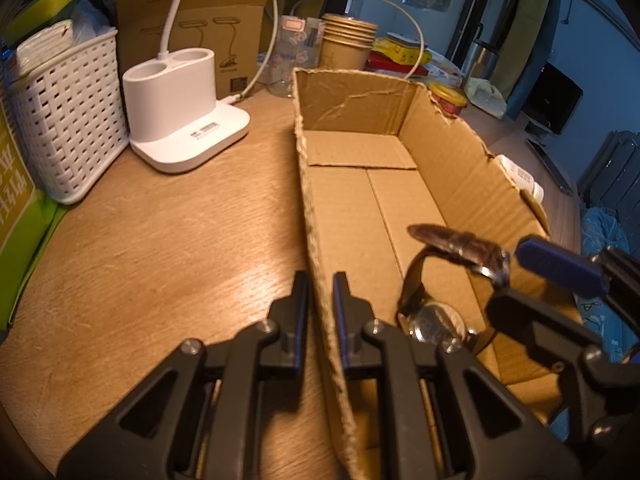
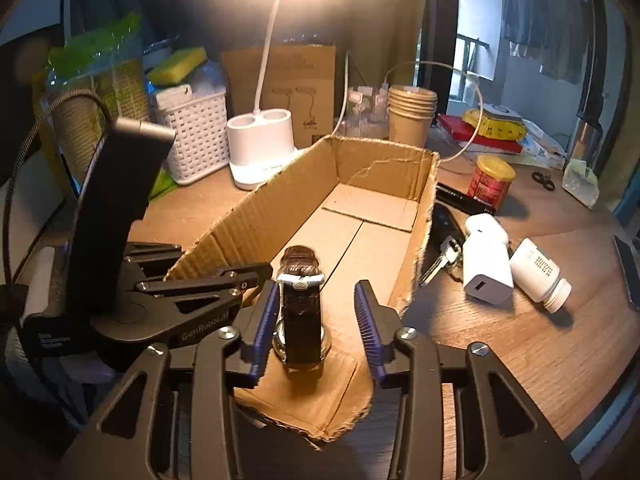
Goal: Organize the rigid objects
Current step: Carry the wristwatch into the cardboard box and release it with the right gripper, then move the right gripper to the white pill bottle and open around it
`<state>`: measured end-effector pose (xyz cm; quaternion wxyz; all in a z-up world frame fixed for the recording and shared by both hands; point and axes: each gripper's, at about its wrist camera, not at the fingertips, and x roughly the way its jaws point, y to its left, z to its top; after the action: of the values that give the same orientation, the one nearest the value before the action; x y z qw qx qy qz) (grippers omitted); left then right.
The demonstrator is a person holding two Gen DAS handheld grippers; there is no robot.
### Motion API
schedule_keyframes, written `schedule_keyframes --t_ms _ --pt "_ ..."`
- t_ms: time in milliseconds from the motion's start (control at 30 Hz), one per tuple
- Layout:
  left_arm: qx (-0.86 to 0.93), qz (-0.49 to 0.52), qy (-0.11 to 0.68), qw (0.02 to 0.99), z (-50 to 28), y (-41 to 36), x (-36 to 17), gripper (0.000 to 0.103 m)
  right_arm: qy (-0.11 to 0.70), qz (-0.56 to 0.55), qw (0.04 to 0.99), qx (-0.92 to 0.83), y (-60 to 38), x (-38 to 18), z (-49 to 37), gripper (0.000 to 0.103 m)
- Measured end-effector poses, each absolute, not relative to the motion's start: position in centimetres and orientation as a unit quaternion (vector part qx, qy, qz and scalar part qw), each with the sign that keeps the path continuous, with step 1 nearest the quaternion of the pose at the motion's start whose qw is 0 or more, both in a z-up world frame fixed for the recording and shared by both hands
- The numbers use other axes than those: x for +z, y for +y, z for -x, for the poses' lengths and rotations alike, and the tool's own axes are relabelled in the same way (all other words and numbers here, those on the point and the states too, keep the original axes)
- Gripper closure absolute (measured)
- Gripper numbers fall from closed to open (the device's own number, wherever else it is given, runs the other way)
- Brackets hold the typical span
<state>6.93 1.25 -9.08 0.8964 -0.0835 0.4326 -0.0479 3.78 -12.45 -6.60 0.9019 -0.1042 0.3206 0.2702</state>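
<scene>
Right gripper (image 2: 316,330) gaped around the watch (image 2: 301,312), dial hidden; left gripper (image 1: 321,316), marked "GenRobot.AI", pinched the box (image 1: 312,216) wall.

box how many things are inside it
1: a watch stands at the near end of the box, between the fingers of the open right gripper. Near corners are partly hidden.

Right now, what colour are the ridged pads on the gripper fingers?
Blue pads, clearest in the right wrist view.
</scene>
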Motion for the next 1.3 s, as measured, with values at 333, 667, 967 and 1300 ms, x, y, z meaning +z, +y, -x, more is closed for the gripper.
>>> schedule_keyframes --t_ms 333,667,967,1300 --pt "-0.048 0.083 0.432 0.897 -6.9 1.2 -9.1 0.09 0.27 0.052 0.933 0.231 -17.1 -3.5 -4.4 0.058" --pt "-0.048 0.083 0.432 0.897 -6.9 1.2 -9.1 0.09 0.273 -0.005 0.953 0.133 -24.6 -3.9 -7.9 0.05" --pt "-0.047 0.083 0.432 0.897 -6.9 1.2 -9.1 0.09 0.281 0.008 0.956 0.088 -26.8 -5.9 -11.2 0.04" --pt "-0.047 0.083 0.432 0.897 -6.8 1.1 -9.1 0.09 0.302 0.03 0.949 0.081 -27.2 -7.8 -14.2 0.039"
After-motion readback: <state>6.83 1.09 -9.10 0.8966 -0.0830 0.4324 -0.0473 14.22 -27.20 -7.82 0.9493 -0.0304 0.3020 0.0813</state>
